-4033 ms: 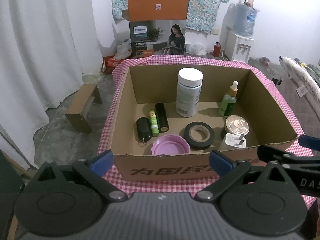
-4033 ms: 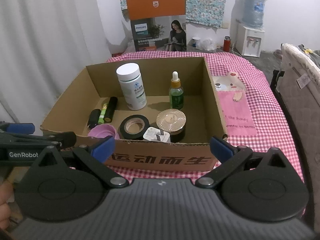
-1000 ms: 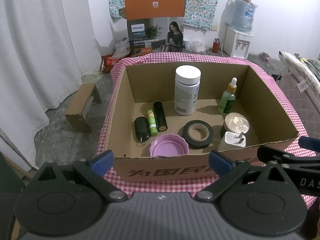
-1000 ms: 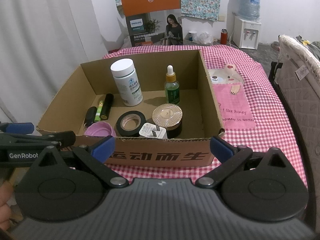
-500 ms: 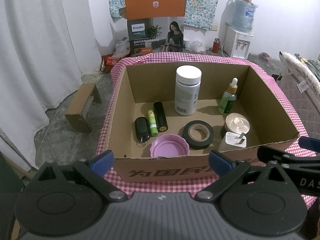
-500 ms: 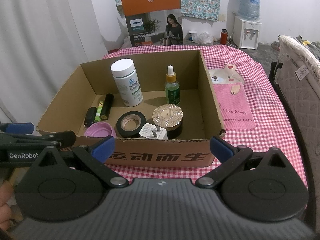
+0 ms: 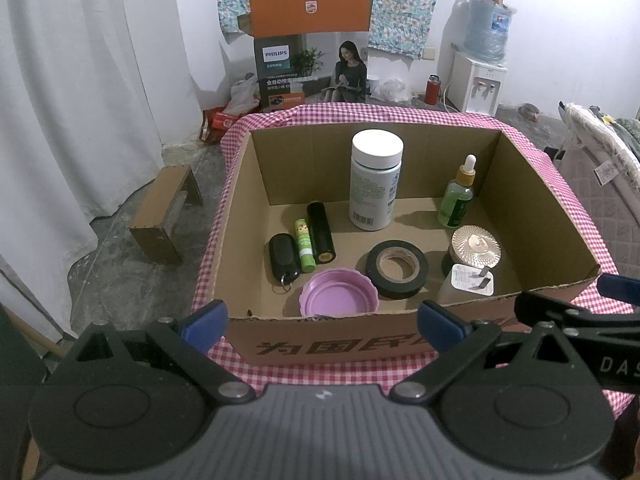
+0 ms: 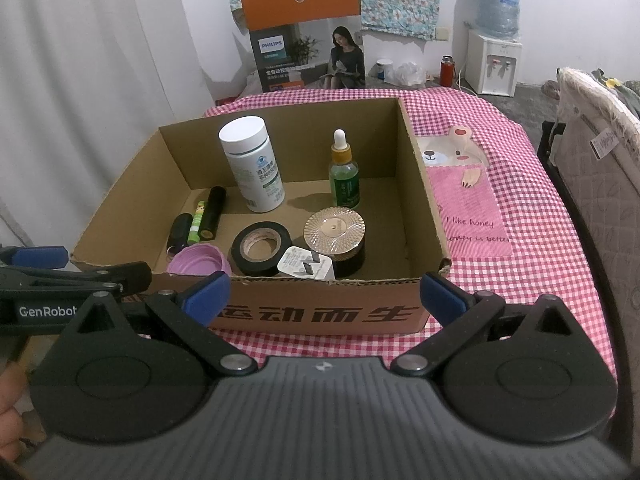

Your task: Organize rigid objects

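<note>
An open cardboard box (image 7: 536, 200) (image 8: 420, 184) stands on a pink checked tablecloth. Inside stand a white bottle (image 7: 374, 180) (image 8: 252, 168) and a green dropper bottle (image 7: 458, 196) (image 8: 343, 174). On its floor lie a black tape roll (image 7: 397, 268) (image 8: 262, 248), a purple lid (image 7: 339, 294) (image 8: 200, 260), a gold-lidded jar (image 7: 476, 246) (image 8: 335, 232), a white plug (image 7: 472, 282) (image 8: 306, 266), a black key fob (image 7: 283, 256), a green stick (image 7: 304, 250) and a black tube (image 7: 320, 232). My left gripper (image 7: 322, 322) and right gripper (image 8: 324, 292) both hang open and empty before the box's near wall.
A pink bear mat (image 8: 464, 200) lies on the cloth right of the box. A wooden stool (image 7: 168, 216) stands on the floor at the left. Behind are a Philips carton (image 7: 312, 44), a water dispenser (image 7: 480, 76) and a quilted bed edge (image 8: 600, 184).
Both views show the box from slightly higher and a bit farther back than four seconds ago. Over the last second nothing has visibly moved.
</note>
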Available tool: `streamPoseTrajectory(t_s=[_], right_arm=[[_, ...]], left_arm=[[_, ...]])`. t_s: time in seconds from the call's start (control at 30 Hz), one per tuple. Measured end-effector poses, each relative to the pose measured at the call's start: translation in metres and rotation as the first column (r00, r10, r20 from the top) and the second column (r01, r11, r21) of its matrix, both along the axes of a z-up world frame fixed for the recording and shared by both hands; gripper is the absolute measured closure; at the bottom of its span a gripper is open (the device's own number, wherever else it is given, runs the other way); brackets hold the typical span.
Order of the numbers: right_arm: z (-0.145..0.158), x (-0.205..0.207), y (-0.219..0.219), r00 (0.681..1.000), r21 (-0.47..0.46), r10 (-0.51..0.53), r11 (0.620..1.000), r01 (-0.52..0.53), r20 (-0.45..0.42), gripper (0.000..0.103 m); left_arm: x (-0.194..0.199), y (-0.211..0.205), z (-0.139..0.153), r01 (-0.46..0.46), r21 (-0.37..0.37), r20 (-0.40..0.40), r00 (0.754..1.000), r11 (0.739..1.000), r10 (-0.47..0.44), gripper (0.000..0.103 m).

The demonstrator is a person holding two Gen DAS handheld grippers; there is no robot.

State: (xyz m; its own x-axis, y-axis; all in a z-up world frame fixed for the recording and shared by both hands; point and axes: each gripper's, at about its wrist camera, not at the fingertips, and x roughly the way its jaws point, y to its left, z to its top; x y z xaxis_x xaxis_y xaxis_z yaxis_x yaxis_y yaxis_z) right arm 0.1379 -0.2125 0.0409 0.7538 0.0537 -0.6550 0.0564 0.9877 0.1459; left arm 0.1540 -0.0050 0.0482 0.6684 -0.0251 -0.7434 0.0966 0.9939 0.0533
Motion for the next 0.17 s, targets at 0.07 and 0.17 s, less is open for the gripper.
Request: streamPoseTrajectory(t_s=[0.07,0.17], right_arm=[[0.0000,0.0004,0.0001,1.000,0.000,0.000,1.000,0.000,0.000,0.001],[0.0001,0.0004,0.0000,1.000,0.000,0.000,1.000,0.000,0.000,0.001]], left_arm=[[0.0002,0.0001,0.0001,0.001,0.001,0.000,1.000,1.000,-0.001,0.002],[0.0004,0.0003,0.0002,0.001,0.000,-0.001,1.000,1.000,-0.001,0.002]])
